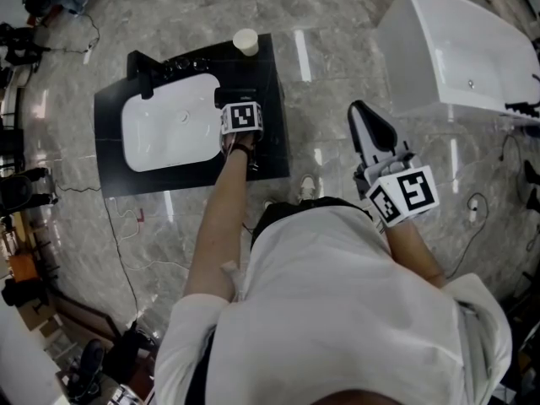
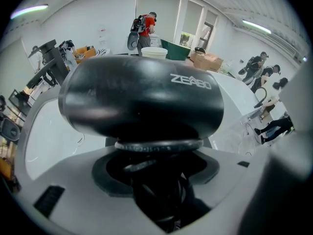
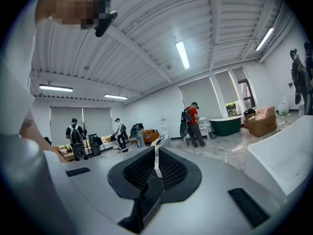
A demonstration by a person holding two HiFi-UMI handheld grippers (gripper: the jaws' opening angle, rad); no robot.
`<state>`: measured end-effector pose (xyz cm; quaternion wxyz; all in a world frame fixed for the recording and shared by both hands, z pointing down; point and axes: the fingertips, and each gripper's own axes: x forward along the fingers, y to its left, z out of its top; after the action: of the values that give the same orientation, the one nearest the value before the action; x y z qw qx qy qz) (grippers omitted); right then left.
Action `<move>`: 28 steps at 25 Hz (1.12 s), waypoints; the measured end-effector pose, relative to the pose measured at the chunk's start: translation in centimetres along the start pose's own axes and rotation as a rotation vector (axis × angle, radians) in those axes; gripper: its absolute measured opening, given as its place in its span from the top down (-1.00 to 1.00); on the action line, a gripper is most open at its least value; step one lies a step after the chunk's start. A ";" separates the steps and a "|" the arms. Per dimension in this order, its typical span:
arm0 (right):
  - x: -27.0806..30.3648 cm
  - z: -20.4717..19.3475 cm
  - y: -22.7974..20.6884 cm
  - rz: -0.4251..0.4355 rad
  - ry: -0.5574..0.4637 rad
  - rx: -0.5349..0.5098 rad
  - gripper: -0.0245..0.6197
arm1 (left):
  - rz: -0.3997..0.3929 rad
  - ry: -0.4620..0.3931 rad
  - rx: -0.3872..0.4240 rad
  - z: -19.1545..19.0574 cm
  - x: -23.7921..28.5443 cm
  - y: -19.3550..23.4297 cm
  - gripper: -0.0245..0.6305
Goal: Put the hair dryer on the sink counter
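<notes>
The left gripper (image 2: 159, 153) clasps a black hair dryer (image 2: 142, 99) by its handle (image 2: 161, 195), jaws spread wide around it. The barrel lies crosswise, left to right. Only this gripper's view shows it. From above, the gripper hides it, over the black counter (image 1: 272, 91) just right of the white basin (image 1: 169, 129). The right gripper (image 1: 363, 116) is closed and empty, well to the right.
</notes>
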<state>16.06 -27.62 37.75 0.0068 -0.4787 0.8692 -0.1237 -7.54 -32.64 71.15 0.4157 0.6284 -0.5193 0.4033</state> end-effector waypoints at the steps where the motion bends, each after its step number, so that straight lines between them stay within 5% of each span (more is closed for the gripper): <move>1: 0.0 -0.1 -0.1 0.000 0.001 0.001 0.78 | 0.000 -0.003 -0.002 0.0 0.1 0.0 0.10; 28: 0.3 -0.2 0.0 0.037 -0.007 0.009 0.78 | -0.036 -0.014 -0.062 0.3 -0.9 0.0 -0.06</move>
<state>15.89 -27.83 37.93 0.0142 -0.4628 0.8774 -0.1259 -7.62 -32.58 70.20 0.4385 0.6273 -0.5229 0.3752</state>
